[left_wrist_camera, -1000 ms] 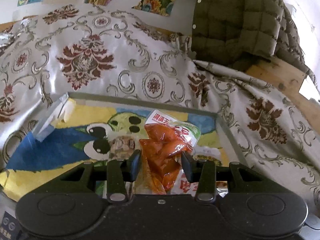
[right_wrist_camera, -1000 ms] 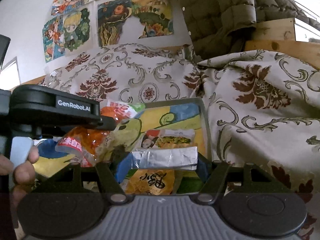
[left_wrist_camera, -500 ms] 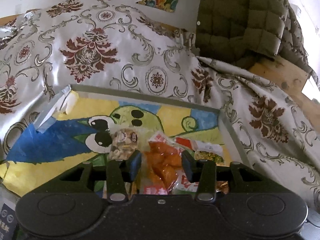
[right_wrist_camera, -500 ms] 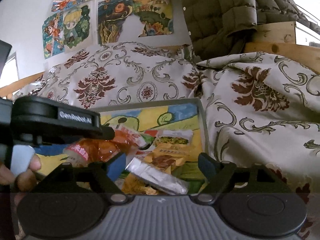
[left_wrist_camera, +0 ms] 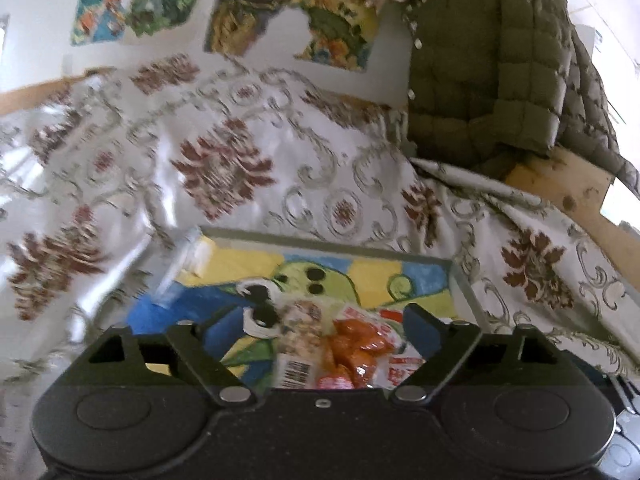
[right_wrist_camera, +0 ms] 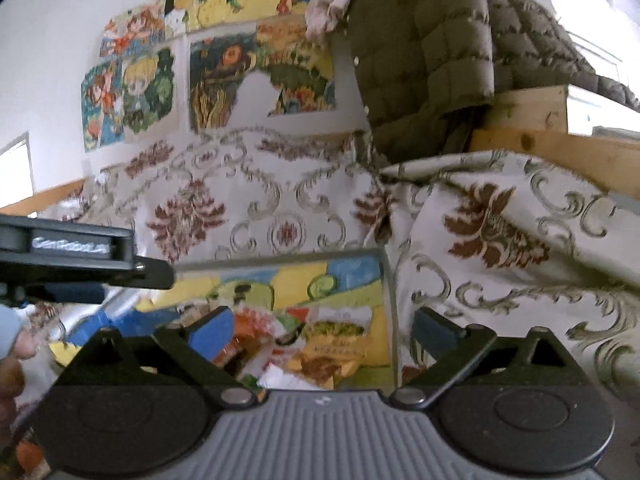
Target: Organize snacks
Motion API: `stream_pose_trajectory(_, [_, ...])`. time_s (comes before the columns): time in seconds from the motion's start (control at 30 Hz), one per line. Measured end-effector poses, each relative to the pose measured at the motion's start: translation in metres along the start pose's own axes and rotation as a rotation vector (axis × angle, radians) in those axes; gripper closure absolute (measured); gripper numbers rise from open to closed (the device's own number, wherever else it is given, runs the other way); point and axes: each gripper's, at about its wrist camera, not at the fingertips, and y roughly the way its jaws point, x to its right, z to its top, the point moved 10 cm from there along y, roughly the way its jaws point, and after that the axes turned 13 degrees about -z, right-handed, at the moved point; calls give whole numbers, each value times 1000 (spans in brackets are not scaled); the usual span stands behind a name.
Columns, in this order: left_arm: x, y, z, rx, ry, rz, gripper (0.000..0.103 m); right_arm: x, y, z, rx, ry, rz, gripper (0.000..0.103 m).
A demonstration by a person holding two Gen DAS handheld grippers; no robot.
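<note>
While both sets of jaws are opening and neither presses on anything, the snacks lie loose inside the tray (left_wrist_camera: 464, 280), a shallow grey-rimmed tray lined with a cartoon frog picture and resting on the patterned bedspread (left_wrist_camera: 224, 168). The left gripper (left_wrist_camera: 316, 336) hangs over the near end of the tray, its fingers spread wide; the orange snack packet (left_wrist_camera: 356, 344) and the nut packet (left_wrist_camera: 298, 320) beside it lie below and between those fingers, touching neither pad so far as the blurred view shows. The right gripper (right_wrist_camera: 320, 328) stands likewise spread, over the tray's near right corner, with the yellow snack packet (right_wrist_camera: 328, 354) and a white-topped packet (right_wrist_camera: 340, 316) lying between its fingers, clear of them. In my judgement the packets sit here because the tray is the collecting place, and the wide spread reads as a release, not a reach. The packets overlap in an untidy heap at the tray's near end, while its far end shows bare. A dark quilted jacket (left_wrist_camera: 480, 60) hangs well beyond the tray.
</note>
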Motion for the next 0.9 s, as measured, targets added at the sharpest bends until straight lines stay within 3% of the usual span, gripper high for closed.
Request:
stream_pose_trajectory(0.17, [1, -37, 9, 29, 32, 26, 8, -1, -24, 16, 61, 11, -3, 0])
stream_pose_trajectory(0.23, [3, -54, 11, 40, 42, 34, 1, -2, -34, 20, 79, 13, 2, 0])
stream_pose_trajectory(0.63, [-1, -149, 0, 105, 45, 74, 1, -5, -102, 34, 168, -23, 17, 0])
stream_pose_trajectory(0.9, [-11, -209, -28, 120, 51, 97, 1, -20, -152, 28, 222, -58, 42, 0])
